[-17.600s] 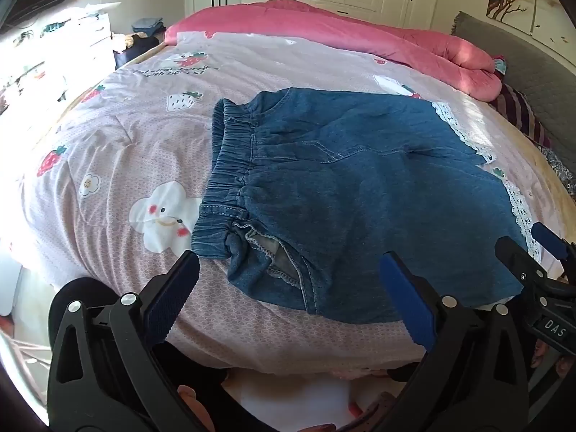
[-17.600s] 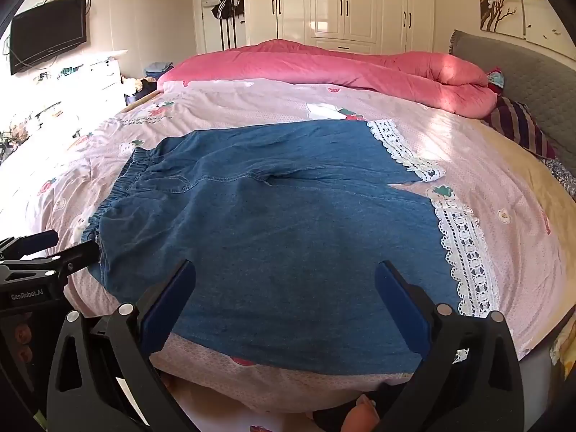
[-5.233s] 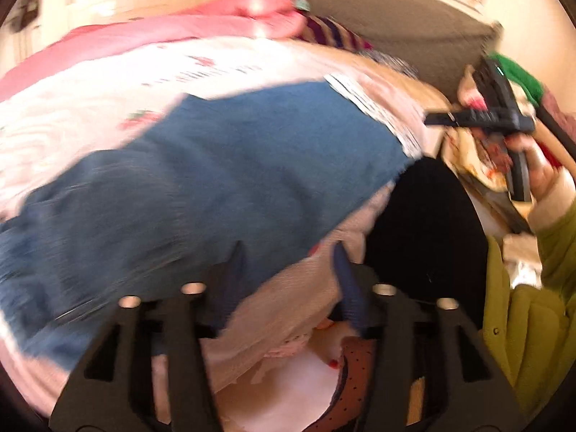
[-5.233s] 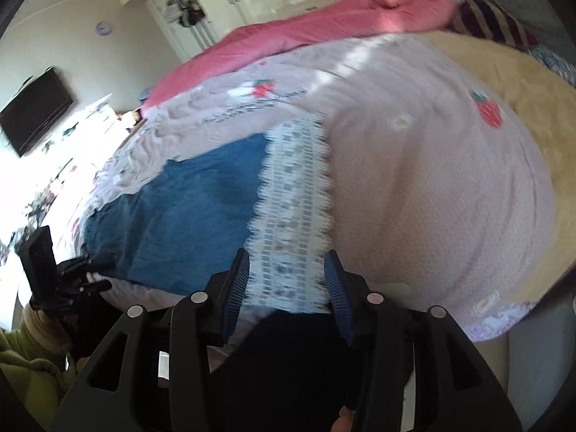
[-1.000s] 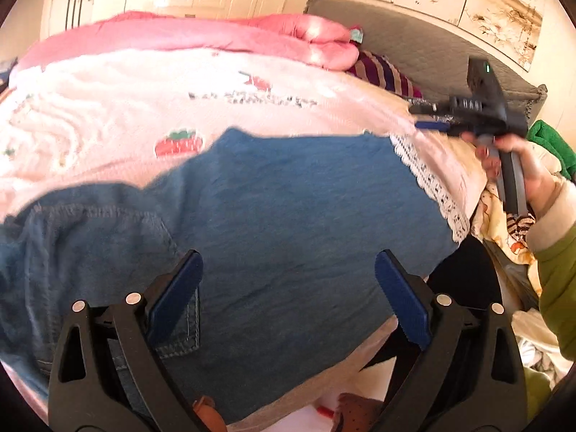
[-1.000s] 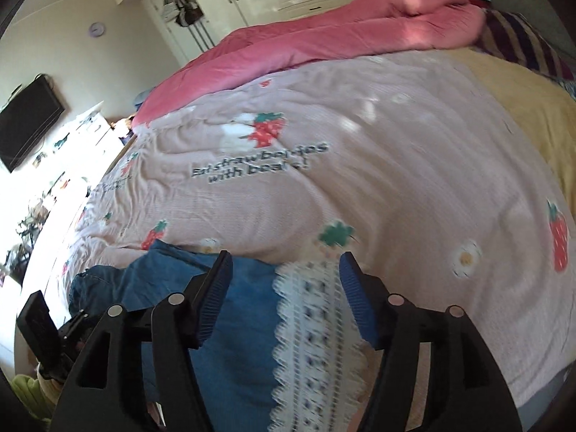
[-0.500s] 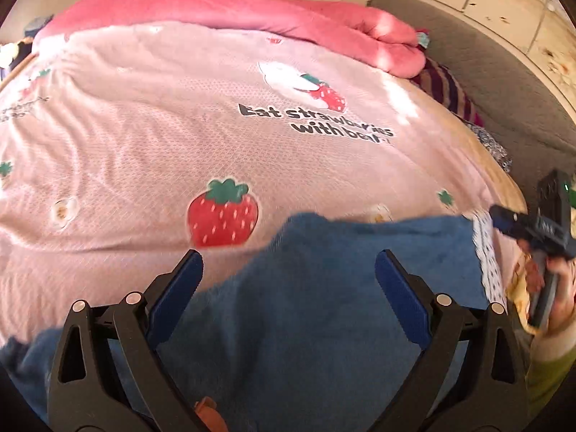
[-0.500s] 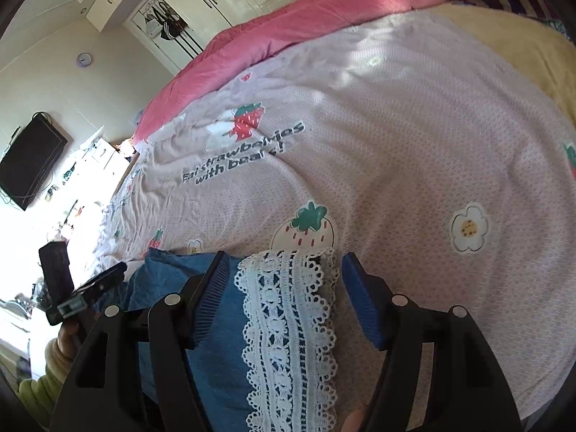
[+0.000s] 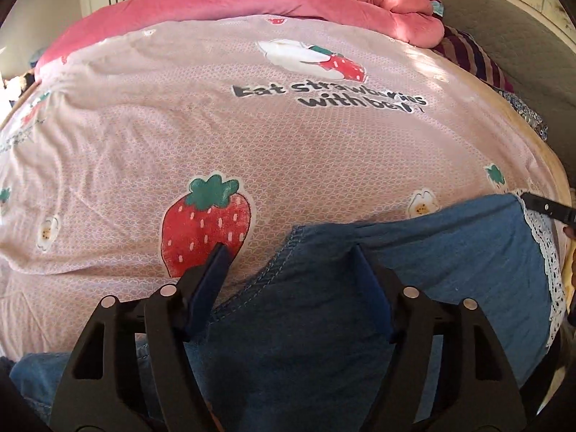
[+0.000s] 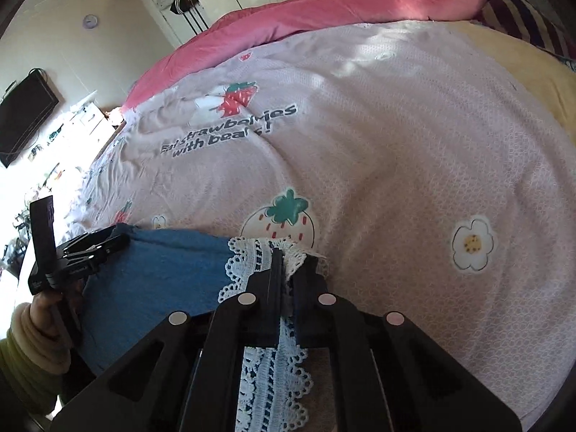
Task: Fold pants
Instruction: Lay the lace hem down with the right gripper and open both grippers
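Denim pants (image 9: 414, 252) lie at the near edge of the pink quilt (image 9: 252, 151). A second ago both grippers stood wide above the cloth; now the right gripper (image 10: 288, 255) is clamped on the lace hem (image 10: 259, 252), and the left gripper (image 9: 288, 262) is closing around the stitched far edge, not yet pinching. Both ends nearly secured, the fold looks ready to start. Quilt print reads "Eat strawberries with bears!".

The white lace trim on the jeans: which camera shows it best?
The right wrist view. There the lace trim runs up the middle of the picture, with the right gripper shut on its far end. The left wrist view shows the trim only as a thin strip at the right edge of the jeans.
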`<state>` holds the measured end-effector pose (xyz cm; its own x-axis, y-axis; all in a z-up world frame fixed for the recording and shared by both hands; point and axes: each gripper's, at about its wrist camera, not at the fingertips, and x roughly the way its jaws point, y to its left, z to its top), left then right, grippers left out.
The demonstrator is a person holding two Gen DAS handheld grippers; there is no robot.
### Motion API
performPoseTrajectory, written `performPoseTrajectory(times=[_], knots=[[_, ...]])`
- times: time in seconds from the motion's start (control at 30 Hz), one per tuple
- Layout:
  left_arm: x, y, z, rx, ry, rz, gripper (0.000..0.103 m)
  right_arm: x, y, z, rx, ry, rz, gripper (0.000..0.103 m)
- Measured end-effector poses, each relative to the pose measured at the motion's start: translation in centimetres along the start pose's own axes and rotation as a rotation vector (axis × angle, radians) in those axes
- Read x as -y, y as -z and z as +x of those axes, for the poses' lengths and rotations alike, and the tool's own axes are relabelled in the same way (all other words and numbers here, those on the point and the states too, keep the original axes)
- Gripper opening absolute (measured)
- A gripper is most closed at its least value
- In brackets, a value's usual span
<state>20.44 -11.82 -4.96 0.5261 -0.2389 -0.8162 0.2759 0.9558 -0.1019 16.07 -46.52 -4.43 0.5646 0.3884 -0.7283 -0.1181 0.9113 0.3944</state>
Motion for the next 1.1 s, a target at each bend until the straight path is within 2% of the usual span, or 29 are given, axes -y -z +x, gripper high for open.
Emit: performPoseTrajectory(times=[0.1,0.17,0.23,0.33,0.47,0.7,0.8,0.9,0.97,1.1], knots=[[0.1,0.0,-0.1,0.001,-0.010,0.004,0.066,0.2,0.2,-0.5,0.009,-0.021,0.032,0.007],[0.2,-0.1,-0.2,0.003,-0.007,-0.001,0.066,-0.1,0.3,-1.4,0.023,-0.012,0.029,0.019],[0.1,0.0,-0.8,0.010,0.001,-0.016,0.067,-0.7,0.6,-3.1,0.057,-0.006,0.018,0.048],[0.5,0.2,-2.6,0.043,0.015,-0.017,0.068,-1.8,1.3,-5.3,0.099,0.009,-0.009,0.050],[2.2,0.5,-4.8,0.079,0.021,0.030,0.071,-3.3,2.8,-7.5,0.136,0.041,-0.042,0.052],[5.5,0.9,-8.4,0.129,0.068,0.102,0.076,-5.5,6.2,-10.7,0.198,0.073,-0.073,0.065],[6.7,1.1,-9.2,0.142,0.085,0.119,0.078,-5.7,7.5,-11.3,0.210,0.100,-0.071,0.073],[7.6,1.1,-9.6,0.142,0.099,0.128,0.080,-5.9,8.6,-11.7,0.214,0.122,-0.071,0.074],[8.3,1.2,-9.9,0.144,0.110,0.140,0.082,-6.1,9.2,-11.9,0.219,0.143,-0.079,0.079],[9.5,1.5,-10.1,0.146,0.123,0.167,0.089,-6.3,10.5,-12.3,0.223,0.145,-0.077,0.086]])
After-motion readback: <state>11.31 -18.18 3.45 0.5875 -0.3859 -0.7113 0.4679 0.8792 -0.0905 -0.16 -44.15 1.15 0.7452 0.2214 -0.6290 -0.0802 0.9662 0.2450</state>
